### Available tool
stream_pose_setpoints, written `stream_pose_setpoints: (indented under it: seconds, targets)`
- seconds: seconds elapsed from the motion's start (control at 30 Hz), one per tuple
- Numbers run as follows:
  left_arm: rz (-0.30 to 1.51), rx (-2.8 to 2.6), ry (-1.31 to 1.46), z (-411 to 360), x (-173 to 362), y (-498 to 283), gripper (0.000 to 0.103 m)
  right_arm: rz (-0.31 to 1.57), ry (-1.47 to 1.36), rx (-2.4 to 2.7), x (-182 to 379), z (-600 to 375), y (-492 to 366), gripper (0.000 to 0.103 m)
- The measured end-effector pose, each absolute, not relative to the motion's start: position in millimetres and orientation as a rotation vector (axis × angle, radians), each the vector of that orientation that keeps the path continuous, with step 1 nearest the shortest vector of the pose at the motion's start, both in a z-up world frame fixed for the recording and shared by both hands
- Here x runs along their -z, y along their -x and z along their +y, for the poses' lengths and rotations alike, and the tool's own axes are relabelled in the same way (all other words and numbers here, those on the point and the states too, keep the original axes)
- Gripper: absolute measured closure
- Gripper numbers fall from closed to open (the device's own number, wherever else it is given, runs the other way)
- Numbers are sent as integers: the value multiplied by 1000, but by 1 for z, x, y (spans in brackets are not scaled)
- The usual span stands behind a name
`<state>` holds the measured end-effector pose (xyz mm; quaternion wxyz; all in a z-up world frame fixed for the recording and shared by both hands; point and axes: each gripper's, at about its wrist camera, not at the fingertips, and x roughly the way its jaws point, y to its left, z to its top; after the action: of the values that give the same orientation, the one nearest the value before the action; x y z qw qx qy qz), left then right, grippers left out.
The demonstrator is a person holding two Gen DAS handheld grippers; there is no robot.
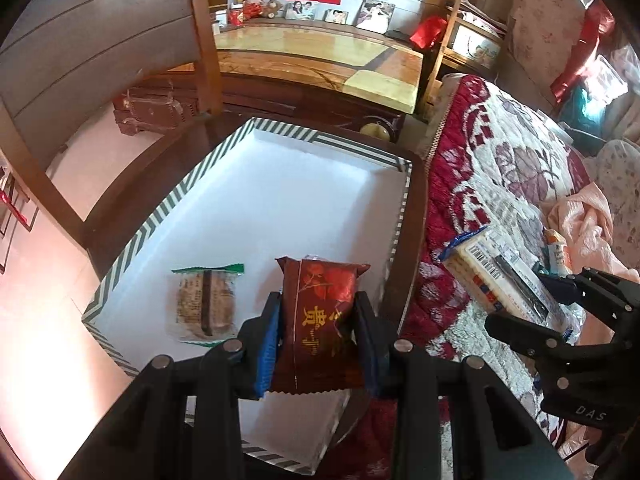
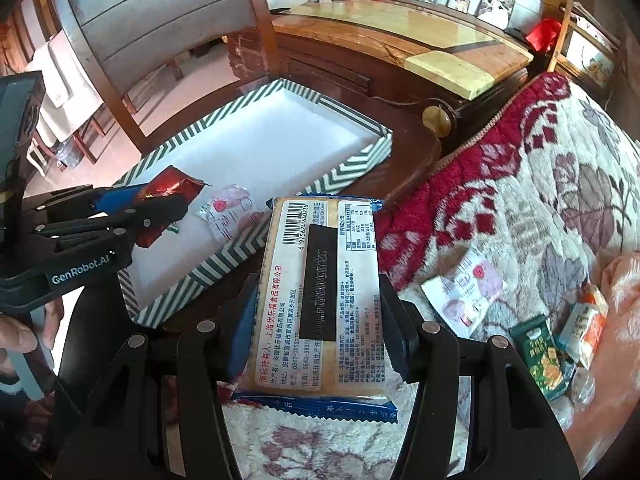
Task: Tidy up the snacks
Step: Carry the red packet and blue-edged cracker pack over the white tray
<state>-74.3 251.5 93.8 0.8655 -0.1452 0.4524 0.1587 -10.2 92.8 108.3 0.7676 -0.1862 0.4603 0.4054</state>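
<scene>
While the left gripper [image 1: 318, 320] hangs over the near end of the striped tray [image 1: 132, 240], a dark red snack packet [image 1: 320, 312] is pinched between its blue-padded fingers [image 1: 268, 340], the jaws standing only partly apart and pressed against the packet's sides. A clear-wrapped biscuit [image 1: 204, 304] with green edges is seen lying flat on the tray's white floor, just beside the held packet. The tray is set on a dark wooden table [image 1: 416, 208], next to a red and white flowered blanket [image 1: 500, 168]. A long pack of crackers [image 2: 320, 300], blue at both ends with its printed label facing up, is gripped across its width by the right gripper [image 2: 318, 328], whose jaws stand fairly wide around it, over the table edge by the tray. More snacks are left on the blanket: a white and pink packet [image 2: 464, 296], a green packet [image 2: 542, 356] and an orange and white one [image 2: 584, 320].
</scene>
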Motion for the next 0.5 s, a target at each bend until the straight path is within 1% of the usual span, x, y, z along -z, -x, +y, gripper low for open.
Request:
stream_pose_setpoints:
  seconds: [0.5]
  targets:
    - [976,-396,344,286,-75,77,66,1010,492,-950,-101,161,4,48]
